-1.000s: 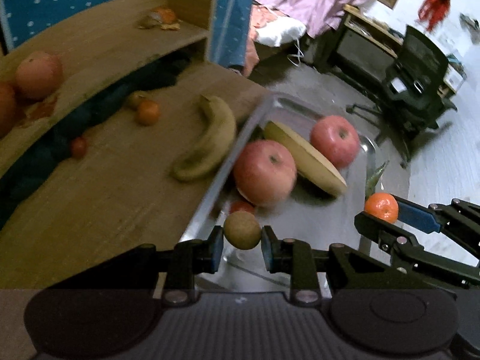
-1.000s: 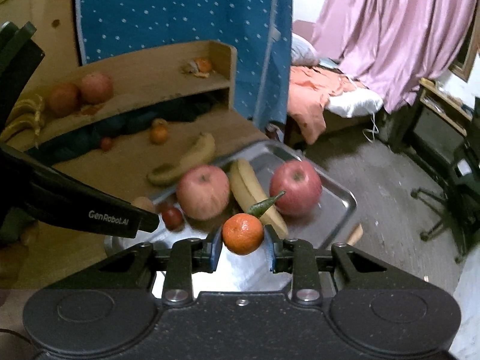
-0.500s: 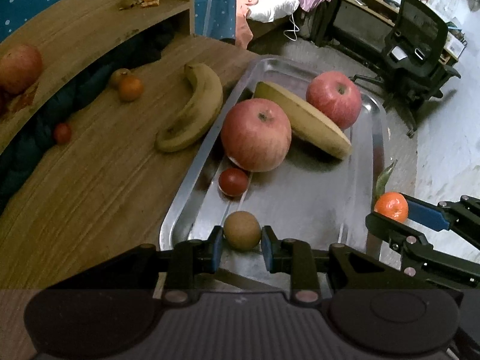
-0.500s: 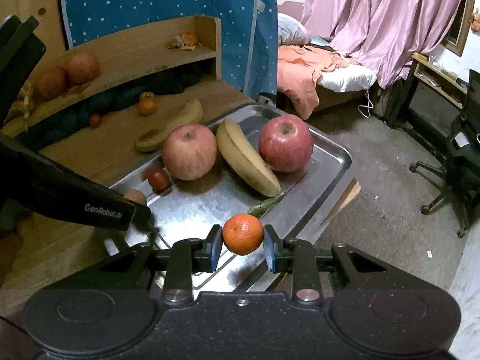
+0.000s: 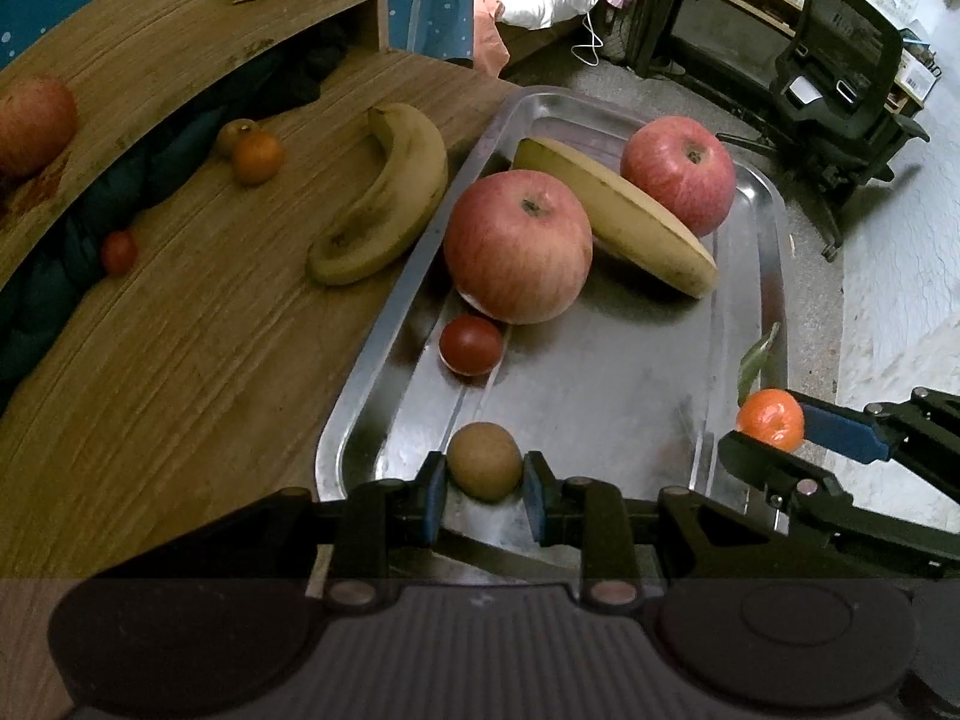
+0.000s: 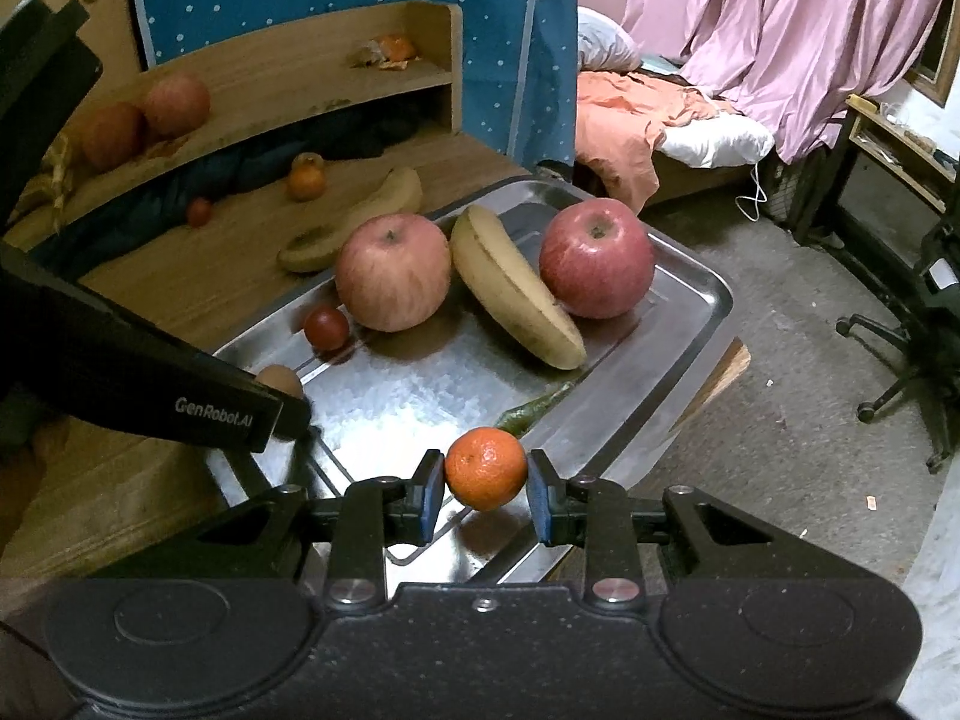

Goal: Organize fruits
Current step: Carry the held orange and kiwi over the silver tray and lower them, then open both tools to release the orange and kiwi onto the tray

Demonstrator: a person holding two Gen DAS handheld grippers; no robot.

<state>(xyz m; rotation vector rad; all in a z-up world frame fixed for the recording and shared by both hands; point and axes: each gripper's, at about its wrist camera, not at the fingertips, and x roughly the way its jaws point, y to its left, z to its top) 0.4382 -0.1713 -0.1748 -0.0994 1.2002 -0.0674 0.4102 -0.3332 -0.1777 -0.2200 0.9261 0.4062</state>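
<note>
Ahead of both tools lies the wooden bench (image 5: 180,360), and on it the steel tray (image 5: 630,396), dished, shiny and slick. Beyond my left tool (image 5: 485,480) sit two waxy red apples (image 5: 517,246) with a smooth yellow banana (image 5: 618,216) wedged between them, then a glossy cherry tomato (image 5: 471,344) nearer in.

My left tool is closed to a narrow gap on a small round brown fruit (image 5: 485,461), matte and rough-skinned, low over the tray's near end. My right tool (image 6: 486,489) is pinched on a dimpled mandarin (image 6: 486,468) with a leaf, hanging at the tray's near rim.

Both fruits are round, and I judge that either will roll on that polished floor if I let go high. The mandarin is close to the rim, so a careless release could send it over onto the floor. Squeezing harder risks bruising its soft peel.
</note>
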